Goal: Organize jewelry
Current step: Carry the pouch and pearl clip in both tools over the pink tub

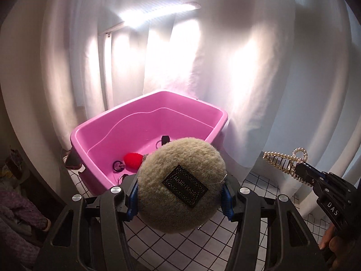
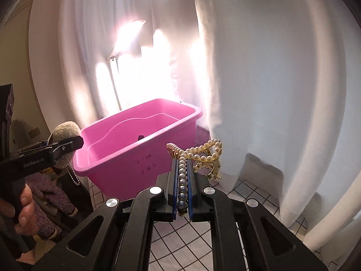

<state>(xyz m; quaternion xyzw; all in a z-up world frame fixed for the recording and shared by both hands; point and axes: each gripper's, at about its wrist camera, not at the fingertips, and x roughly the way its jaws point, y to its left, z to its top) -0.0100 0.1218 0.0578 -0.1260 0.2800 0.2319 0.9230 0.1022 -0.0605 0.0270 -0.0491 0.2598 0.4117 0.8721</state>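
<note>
My left gripper [image 1: 180, 194] is shut on a round beige fluffy pom-pom [image 1: 180, 185] with a black label, held just in front of the pink bin [image 1: 94, 126]. Its ball chain [image 2: 73, 171] hangs below in the right wrist view. My right gripper [image 2: 182, 169] is shut on a gold pearl hair claw [image 2: 203, 153], held right of the bin [image 2: 126, 158]; it also shows in the left wrist view [image 1: 286, 160]. Inside the bin lie a red pom-pom [image 1: 133, 158] and several small dark hair ties [image 1: 117, 166].
White curtains [image 1: 259, 79] hang close behind and right of the bin. The bin stands on a white grid-patterned cloth [image 1: 180, 248]. A purple knitted garment [image 2: 49, 198] lies low at the left. A bright lamp [image 1: 158, 13] shines behind the curtain.
</note>
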